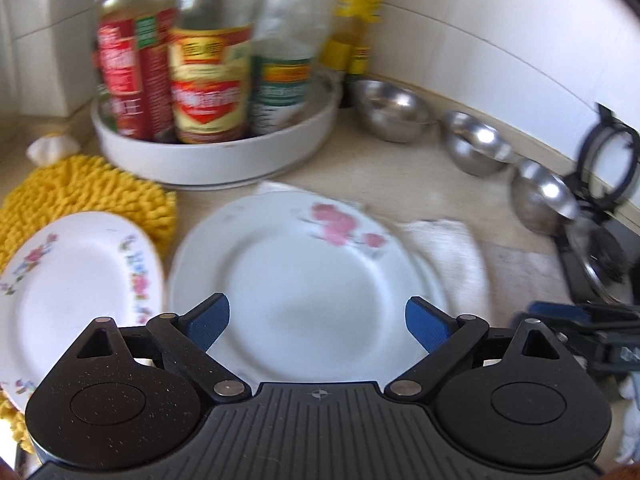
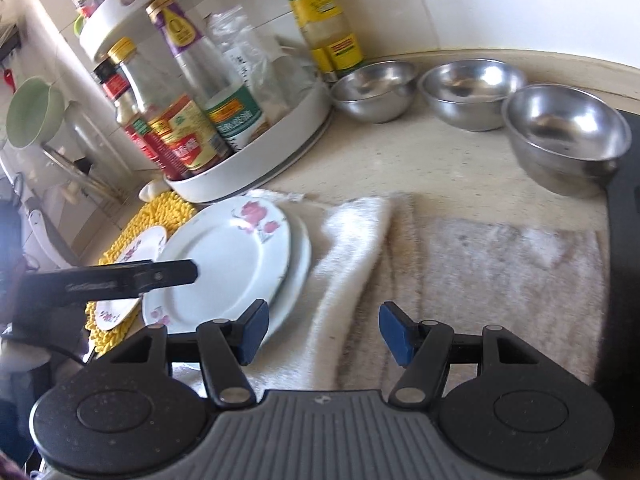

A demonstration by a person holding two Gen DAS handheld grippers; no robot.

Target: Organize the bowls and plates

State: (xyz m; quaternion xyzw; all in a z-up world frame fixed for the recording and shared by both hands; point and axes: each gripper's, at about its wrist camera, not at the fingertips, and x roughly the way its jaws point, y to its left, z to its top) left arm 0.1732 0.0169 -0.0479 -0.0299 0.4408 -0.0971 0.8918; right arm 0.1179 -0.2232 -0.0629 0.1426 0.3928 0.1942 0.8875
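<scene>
**Plates stacked on a crowded kitchen counter**

The left gripper (image 1: pixel 318 322), jaws apart and empty, hovers over two stacked rose-patterned plates (image 2: pixel 224 256) lying partly on a white towel (image 2: pixel 352 264). The right gripper (image 2: pixel 320 330), also apart and holding nothing, hangs above that towel. A smaller floral plate (image 1: pixel 76 280) sits on a yellow mat (image 1: pixel 80 192). Behind, a white turntable tray (image 1: pixel 224 160) crowded with sauce bottles (image 1: pixel 204 80) hems in the plates; three steel bowls (image 2: pixel 472 94) line the tiled wall.

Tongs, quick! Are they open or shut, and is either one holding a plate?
Left tongs: open, holding nothing, above the pink-flowered plate.
Right tongs: open, holding nothing, over the white towel.
</scene>
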